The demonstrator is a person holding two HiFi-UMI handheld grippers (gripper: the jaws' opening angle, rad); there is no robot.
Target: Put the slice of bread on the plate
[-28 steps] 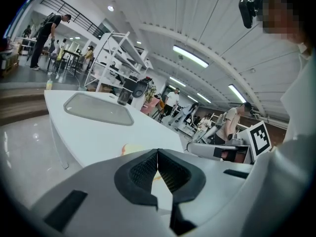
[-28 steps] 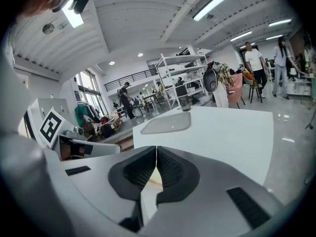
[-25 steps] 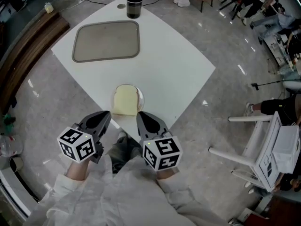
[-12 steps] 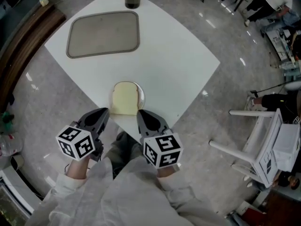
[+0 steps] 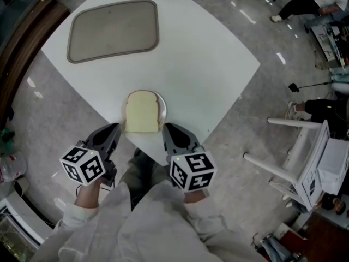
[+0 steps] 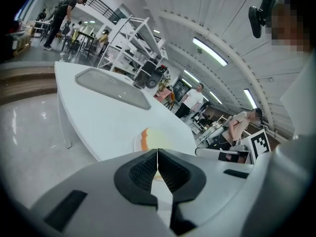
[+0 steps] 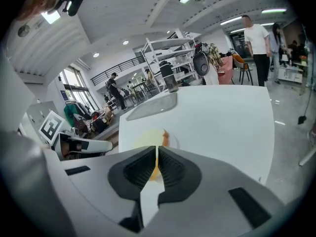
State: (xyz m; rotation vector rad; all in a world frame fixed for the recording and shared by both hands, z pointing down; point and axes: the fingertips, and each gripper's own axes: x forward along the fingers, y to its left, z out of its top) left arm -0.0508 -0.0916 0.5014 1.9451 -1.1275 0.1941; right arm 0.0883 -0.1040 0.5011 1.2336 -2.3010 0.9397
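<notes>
A slice of bread [image 5: 143, 111] lies on a small plate [image 5: 162, 107] at the near corner of a white table [image 5: 207, 64]. The left gripper [image 5: 113, 130] and right gripper [image 5: 170, 130] hover just beside it, each with jaws closed together and empty.

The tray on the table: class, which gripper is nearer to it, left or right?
Left. The left gripper is held roughly in line with the tray, on the person's side of it; the right gripper is farther off, beyond the slice of bread.

No legible text — none anywhere
</notes>
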